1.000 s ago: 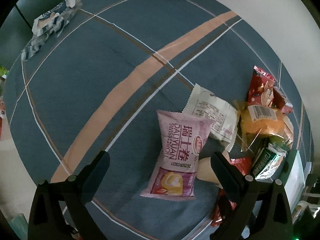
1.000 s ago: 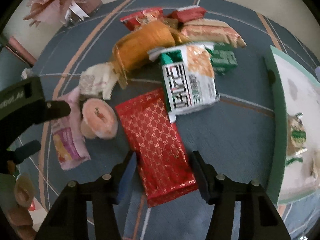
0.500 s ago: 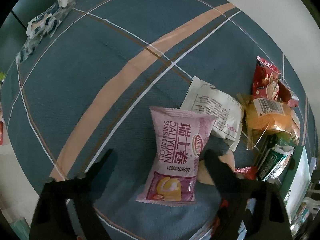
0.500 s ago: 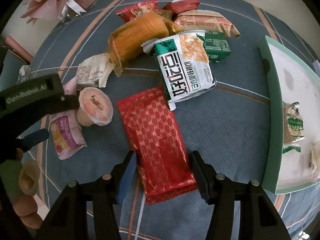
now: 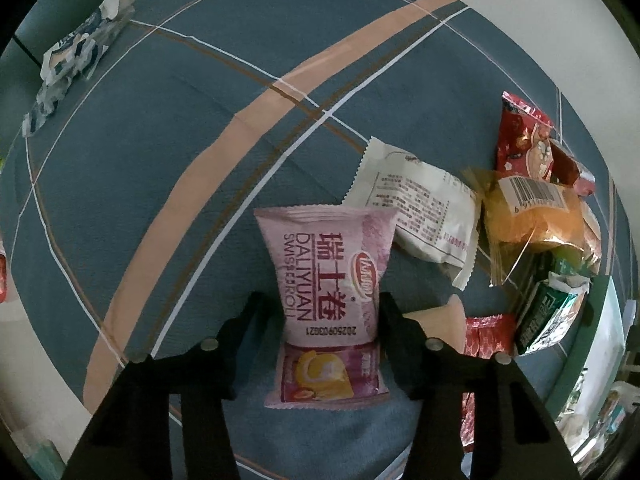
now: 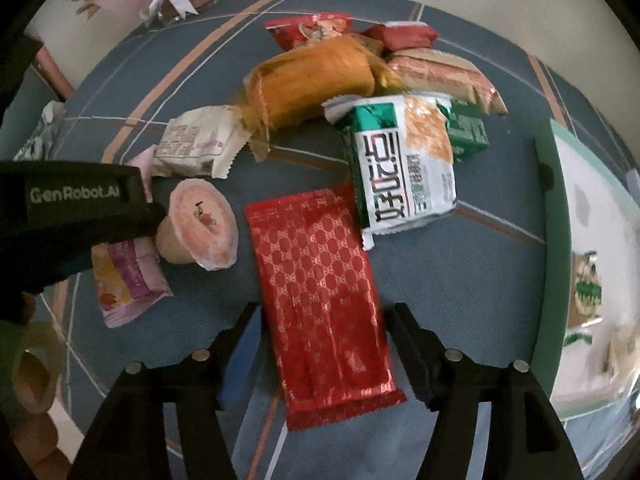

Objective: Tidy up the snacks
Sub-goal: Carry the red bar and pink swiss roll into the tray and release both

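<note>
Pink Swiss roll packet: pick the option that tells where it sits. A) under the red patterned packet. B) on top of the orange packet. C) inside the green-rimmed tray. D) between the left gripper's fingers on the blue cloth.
D: in the left wrist view the pink Swiss roll packet lies on the blue cloth between the fingers of the left gripper, which are closing on it.

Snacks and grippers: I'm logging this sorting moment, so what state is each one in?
Left gripper: closing around the pink Swiss roll pack, which lies flat.
Right gripper: opening, the red patterned pack lying flat between its fingers.
Jelly cup: tipped on its side, lid sealed.
Green-and-white pack: sealed, lying on the cloth.
Tray: holds a few snacks.
</note>
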`<state>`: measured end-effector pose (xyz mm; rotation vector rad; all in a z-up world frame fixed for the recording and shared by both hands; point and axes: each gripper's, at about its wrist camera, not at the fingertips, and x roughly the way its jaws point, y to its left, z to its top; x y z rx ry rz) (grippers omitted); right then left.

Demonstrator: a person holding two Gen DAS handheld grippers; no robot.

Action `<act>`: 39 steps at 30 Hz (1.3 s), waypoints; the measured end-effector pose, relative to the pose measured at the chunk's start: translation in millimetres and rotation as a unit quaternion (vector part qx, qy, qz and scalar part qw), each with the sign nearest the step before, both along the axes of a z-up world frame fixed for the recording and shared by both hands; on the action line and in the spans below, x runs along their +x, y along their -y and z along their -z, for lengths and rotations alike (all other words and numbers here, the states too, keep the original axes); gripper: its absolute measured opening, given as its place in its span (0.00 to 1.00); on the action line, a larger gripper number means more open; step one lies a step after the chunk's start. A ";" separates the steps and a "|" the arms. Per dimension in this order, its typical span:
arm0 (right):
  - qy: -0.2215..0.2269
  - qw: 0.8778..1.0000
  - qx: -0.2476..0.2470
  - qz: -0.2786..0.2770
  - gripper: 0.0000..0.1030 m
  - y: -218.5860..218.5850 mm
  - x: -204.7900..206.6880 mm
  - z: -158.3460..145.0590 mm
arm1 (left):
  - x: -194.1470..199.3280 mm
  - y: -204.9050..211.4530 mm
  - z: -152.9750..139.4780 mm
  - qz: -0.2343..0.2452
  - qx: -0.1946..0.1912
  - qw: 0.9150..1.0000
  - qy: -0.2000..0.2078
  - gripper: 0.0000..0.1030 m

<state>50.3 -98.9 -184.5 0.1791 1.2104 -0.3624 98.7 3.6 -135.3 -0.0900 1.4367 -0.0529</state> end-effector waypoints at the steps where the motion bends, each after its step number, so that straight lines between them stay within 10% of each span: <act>1: 0.003 1.000 -0.001 -0.001 0.69 -0.6 2.1 0.9 | -3.0 -1.0 2.1 0.001 0.001 1.000 0.000 0.55; 22: 0.014 0.999 0.029 0.023 0.54 19.9 -2.8 0.0 | -7.0 -0.8 9.5 -0.010 -0.001 1.000 -0.004 0.54; 39: 0.052 0.996 0.069 0.012 0.47 28.2 -34.0 -60.8 | -12.8 -16.9 -21.3 -0.016 -0.038 0.999 0.016 0.38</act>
